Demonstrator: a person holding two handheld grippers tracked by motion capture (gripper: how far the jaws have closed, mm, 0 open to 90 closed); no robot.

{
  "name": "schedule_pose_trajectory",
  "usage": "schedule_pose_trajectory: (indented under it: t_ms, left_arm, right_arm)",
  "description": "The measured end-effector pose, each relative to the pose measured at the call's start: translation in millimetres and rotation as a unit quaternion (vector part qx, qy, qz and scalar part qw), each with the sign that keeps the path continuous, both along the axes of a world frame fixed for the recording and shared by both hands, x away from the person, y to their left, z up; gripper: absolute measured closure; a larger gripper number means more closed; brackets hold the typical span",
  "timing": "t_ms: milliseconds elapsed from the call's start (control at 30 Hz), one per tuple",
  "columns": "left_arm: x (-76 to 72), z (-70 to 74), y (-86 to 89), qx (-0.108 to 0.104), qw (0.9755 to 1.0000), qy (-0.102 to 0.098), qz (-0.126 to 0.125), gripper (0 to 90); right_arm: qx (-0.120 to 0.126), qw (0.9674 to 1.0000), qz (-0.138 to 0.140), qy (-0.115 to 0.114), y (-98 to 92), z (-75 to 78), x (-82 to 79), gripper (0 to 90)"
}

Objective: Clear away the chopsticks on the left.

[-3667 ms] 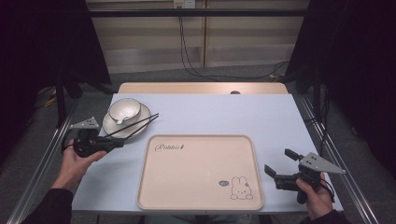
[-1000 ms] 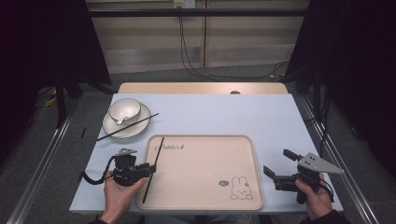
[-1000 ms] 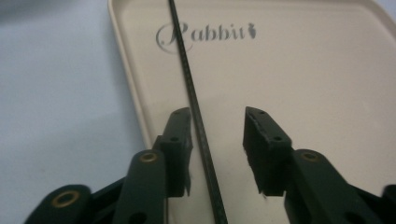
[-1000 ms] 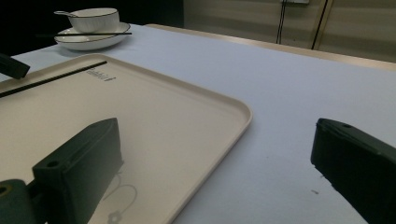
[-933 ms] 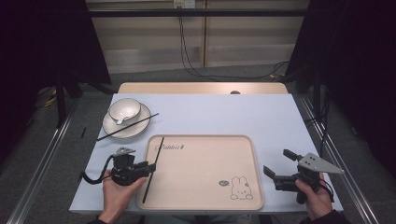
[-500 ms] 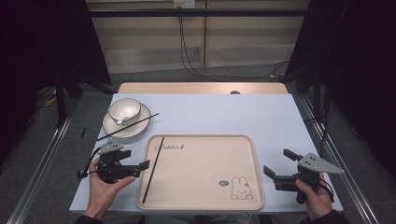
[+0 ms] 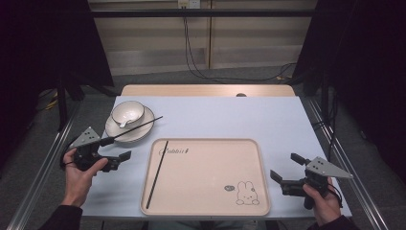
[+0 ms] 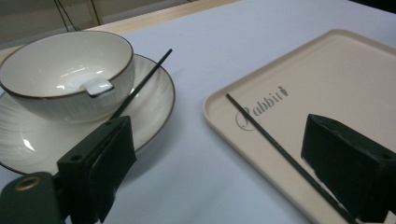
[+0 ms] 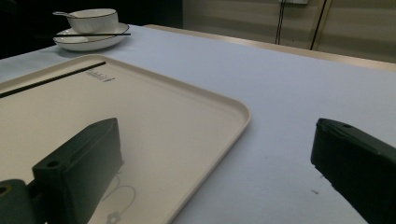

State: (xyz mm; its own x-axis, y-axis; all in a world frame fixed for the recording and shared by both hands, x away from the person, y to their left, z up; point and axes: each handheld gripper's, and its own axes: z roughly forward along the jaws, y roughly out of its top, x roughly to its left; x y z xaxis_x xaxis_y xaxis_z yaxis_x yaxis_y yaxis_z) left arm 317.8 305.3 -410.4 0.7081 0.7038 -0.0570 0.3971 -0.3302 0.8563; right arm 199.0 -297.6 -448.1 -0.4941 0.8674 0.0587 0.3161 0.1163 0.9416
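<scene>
Black chopstick (image 7: 157, 174) lies on the tray (image 7: 210, 211), just right of the left claw (image 7: 115, 151), whose jaws have just opened wide, empty. Right claw (image 7: 283, 168) also gapes empty, the tray to its left.

Black chopstick (image 7: 157, 173) on beige tray (image 7: 249, 148), rabbit print (image 7: 244, 193); white bowl (image 7: 127, 113), dark rim.

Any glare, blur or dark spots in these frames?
High view: table evenly lit, surroundings nearly black. Left gripper view: glare patches inside the bowl, near jaws soft. Right gripper view: jaws blurred, bowl and plate dim at far corner.
</scene>
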Motion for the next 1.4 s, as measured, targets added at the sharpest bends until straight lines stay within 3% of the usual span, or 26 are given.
schedule_pose_trajectory:
  t_ms: [100, 200, 300, 367, 567, 700, 767, 833, 900, 1100, 1133, 1267, 1400]
  left_arm:
    - [14.6, 2.6, 11.6, -0.010, 0.9999, -0.006, -0.002, 7.7]
    - [27.2, -0.1, 20.5, -0.011, 0.9998, 0.011, 0.007, 7.4]
    - [38.3, -3.7, 29.7, -0.007, 0.9998, 0.014, 0.009, 7.8]
    - [46.8, -6.2, 34.6, -0.015, 0.9995, 0.023, 0.015, 7.7]
    - [65.2, -12.6, 40.1, 0.010, 0.9994, 0.033, 0.004, 12.2]
    - [72.1, -21.3, 39.9, 0.029, 0.9990, 0.035, -0.005, 27.8]
    - [75.7, -26.5, 37.8, 0.034, 0.9983, 0.048, -0.006, 31.9]
    - [79.0, -30.0, 35.9, 0.052, 0.9975, 0.047, -0.005, 38.9]
    - [81.2, -31.3, 35.8, 0.051, 0.9976, 0.045, -0.007, 47.6]
    - [95.5, -35.7, 25.0, 0.076, 0.9956, 0.049, -0.026, 64.6]
    - [96.6, -36.4, 24.2, 0.086, 0.9946, 0.053, -0.025, 64.7]
    - [103.4, -41.4, 23.3, 0.088, 0.9944, 0.055, -0.021, 66.8]
    - [106.9, -46.8, 16.6, 0.109, 0.9917, 0.060, -0.032, 68.1]
  right_arm:
    - [-0.001, 1.0000, 0.000, -0.001, -0.1, 0.1, -0.1, 1.5]
    - [-0.001, 1.0000, 0.003, 0.000, -0.1, 0.0, -0.2, 1.5]
    - [0.000, 1.0000, 0.001, 0.000, -0.1, 0.0, -0.2, 1.5]
    - [0.000, 1.0000, 0.001, 0.000, -0.1, 0.0, -0.2, 1.5]
    - [0.000, 1.0000, 0.002, 0.001, -0.2, 0.1, -0.1, 1.5]
    - [-0.001, 1.0000, 0.003, 0.000, -0.1, 0.0, -0.2, 1.5]
    - [-0.001, 1.0000, 0.001, 0.000, 0.0, -0.1, -0.1, 1.5]
    - [-0.001, 1.0000, 0.003, 0.000, 0.0, -0.1, 0.1, 1.5]
    - [-0.001, 1.0000, 0.003, 0.001, -0.1, -0.1, 0.0, 1.5]
    - [-0.002, 1.0000, 0.004, 0.000, -0.4, -0.1, 0.1, 1.5]
    - [-0.001, 1.0000, 0.002, 0.000, -0.1, -0.1, -0.2, 1.5]
    - [0.000, 1.0000, 0.003, 0.000, -0.6, -0.1, -0.3, 1.5]
    - [0.000, 1.0000, 0.003, 0.001, -0.7, -0.2, -0.3, 1.5]
